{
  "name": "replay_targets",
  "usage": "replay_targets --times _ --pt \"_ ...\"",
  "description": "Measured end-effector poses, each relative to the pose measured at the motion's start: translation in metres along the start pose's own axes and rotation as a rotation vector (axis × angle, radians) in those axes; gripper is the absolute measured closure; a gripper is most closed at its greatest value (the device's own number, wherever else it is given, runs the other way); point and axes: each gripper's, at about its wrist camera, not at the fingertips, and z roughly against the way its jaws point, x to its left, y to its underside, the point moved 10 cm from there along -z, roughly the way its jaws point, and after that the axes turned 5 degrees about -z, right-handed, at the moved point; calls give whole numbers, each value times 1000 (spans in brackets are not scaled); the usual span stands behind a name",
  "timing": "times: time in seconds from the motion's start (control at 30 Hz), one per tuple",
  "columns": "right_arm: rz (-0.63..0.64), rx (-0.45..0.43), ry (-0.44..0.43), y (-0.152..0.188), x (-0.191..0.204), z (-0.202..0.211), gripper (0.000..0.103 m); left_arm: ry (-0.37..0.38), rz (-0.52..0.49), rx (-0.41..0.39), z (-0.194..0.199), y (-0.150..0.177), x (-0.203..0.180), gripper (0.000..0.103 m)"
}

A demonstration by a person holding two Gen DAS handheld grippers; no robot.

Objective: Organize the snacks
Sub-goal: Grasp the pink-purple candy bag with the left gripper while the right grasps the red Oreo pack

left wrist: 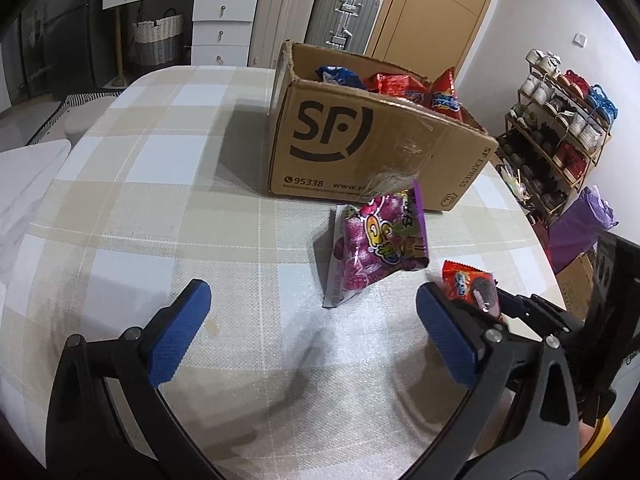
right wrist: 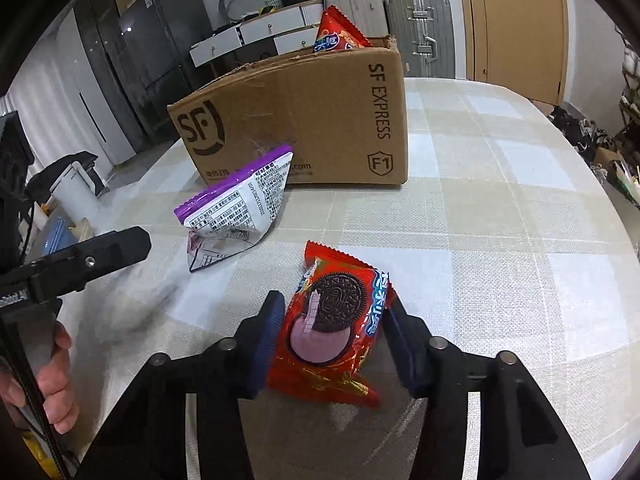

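Note:
My right gripper is shut on a red Oreo packet and holds it just above the checked tablecloth; the packet also shows in the left wrist view. A purple snack bag stands on the table in front of the open SF cardboard box, which holds red and blue snack bags. The purple bag and the box show in the right wrist view too. My left gripper is open and empty, low over the table, left of the purple bag.
The round table has a beige checked cloth. Behind it stand white drawers, suitcases and a door. A shoe rack is at the right. The left hand shows in the right wrist view.

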Motion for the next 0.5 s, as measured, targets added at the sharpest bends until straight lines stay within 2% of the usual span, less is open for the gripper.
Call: replay_targets --times 0.27,0.37,0.5 --pt "-33 -71 -56 0 -2 24 57 -19 4 7 5 -1 3 1" --pt "-44 -87 -64 2 -5 35 57 23 15 7 16 -3 -2 1" --pt "-57 -134 -73 -6 -12 55 57 33 -39 -19 28 -20 -20 1"
